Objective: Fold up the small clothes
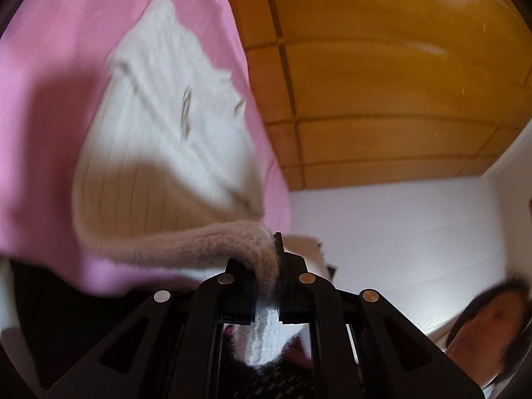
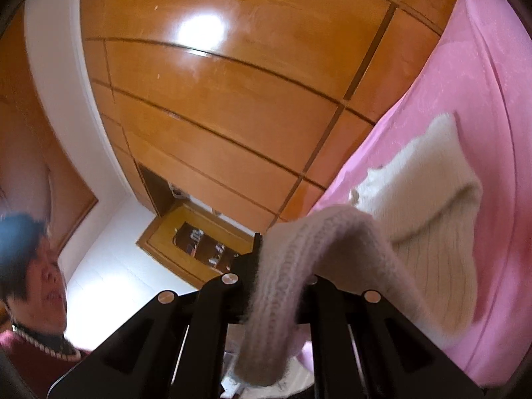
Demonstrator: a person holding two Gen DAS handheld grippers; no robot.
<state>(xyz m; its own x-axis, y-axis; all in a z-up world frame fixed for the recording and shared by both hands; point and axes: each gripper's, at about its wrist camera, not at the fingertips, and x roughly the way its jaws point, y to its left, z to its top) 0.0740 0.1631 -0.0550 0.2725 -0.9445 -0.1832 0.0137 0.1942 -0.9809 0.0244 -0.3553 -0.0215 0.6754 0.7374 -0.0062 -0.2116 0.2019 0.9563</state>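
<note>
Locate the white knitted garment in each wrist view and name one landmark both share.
Left wrist: white knitted garment fills left-centre, its edge clamped in the left claw.
Right wrist: it hangs right of centre, an edge draped through the right claw.
Shared landmark: pink sheet.

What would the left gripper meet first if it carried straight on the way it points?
Probably the pink bedcover: the left gripper, shut on the white knit garment, points near its edge against the wooden wardrobe; depth is unclear.
</note>
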